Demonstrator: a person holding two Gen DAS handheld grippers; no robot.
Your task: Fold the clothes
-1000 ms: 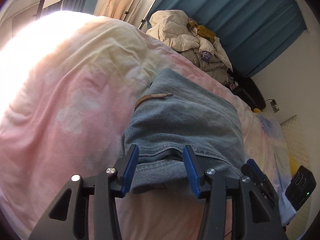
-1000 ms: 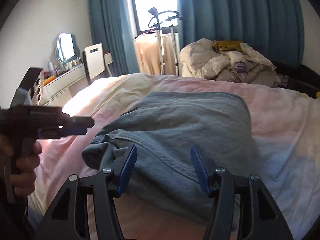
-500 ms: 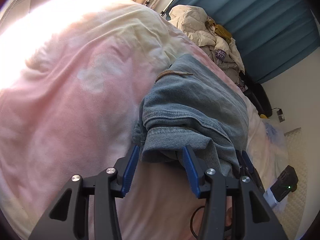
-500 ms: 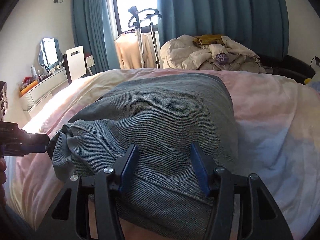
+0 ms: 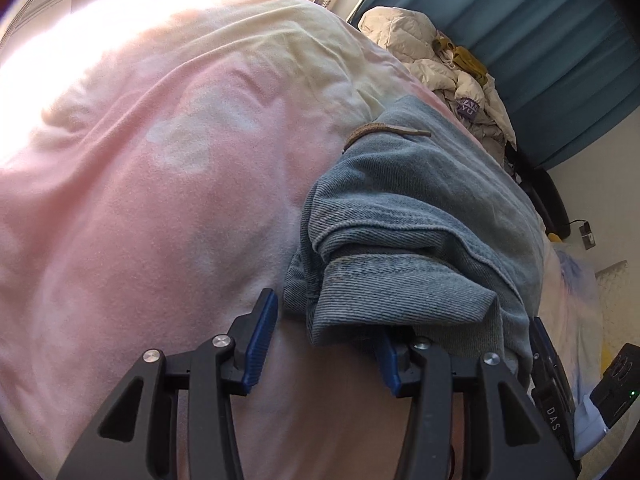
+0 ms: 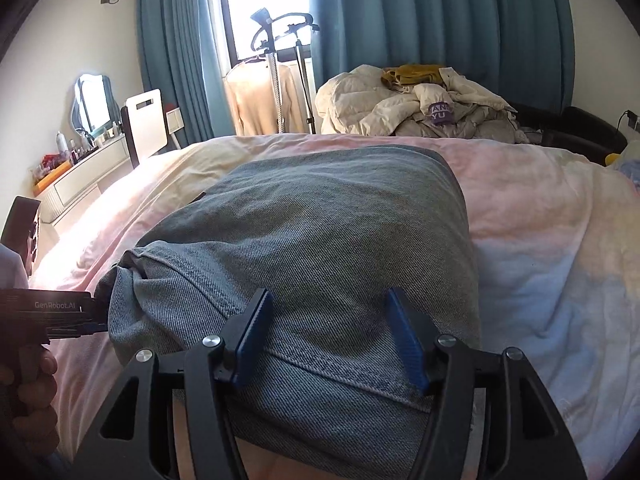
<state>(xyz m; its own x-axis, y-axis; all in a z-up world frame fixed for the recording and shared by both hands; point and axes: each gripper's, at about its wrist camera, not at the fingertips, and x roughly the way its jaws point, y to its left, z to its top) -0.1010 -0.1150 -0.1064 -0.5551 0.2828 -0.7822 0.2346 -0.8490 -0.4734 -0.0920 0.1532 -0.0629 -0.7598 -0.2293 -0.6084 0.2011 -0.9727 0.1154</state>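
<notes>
Folded blue jeans (image 5: 420, 208) (image 6: 320, 240) lie on the pink bed cover (image 5: 160, 200), with a brown cord (image 5: 384, 130) at their far edge. My left gripper (image 5: 325, 314) is at the fold's near corner. Denim drapes over one finger, while the other pad (image 5: 260, 336) stands clear of the cloth. In the right wrist view the left gripper (image 6: 60, 314), held by a hand (image 6: 28, 392), pokes into the fold's left end. My right gripper (image 6: 329, 294) is at the jeans' near edge. Its jaws are opening and denim spreads between and under the pads.
A heap of cream bedding and clothes (image 6: 420, 108) lies beyond the bed before teal curtains. A garment steamer stand (image 6: 276, 60) with a beige top stands at the window. A white chair (image 6: 146, 124) and a dresser (image 6: 80, 168) are at the left. A black device (image 5: 616, 384) lies at the right.
Both grippers have sunk toward the bed and the lifted denim fold has come down flat with them. The right jaws stand slightly wider than before.
</notes>
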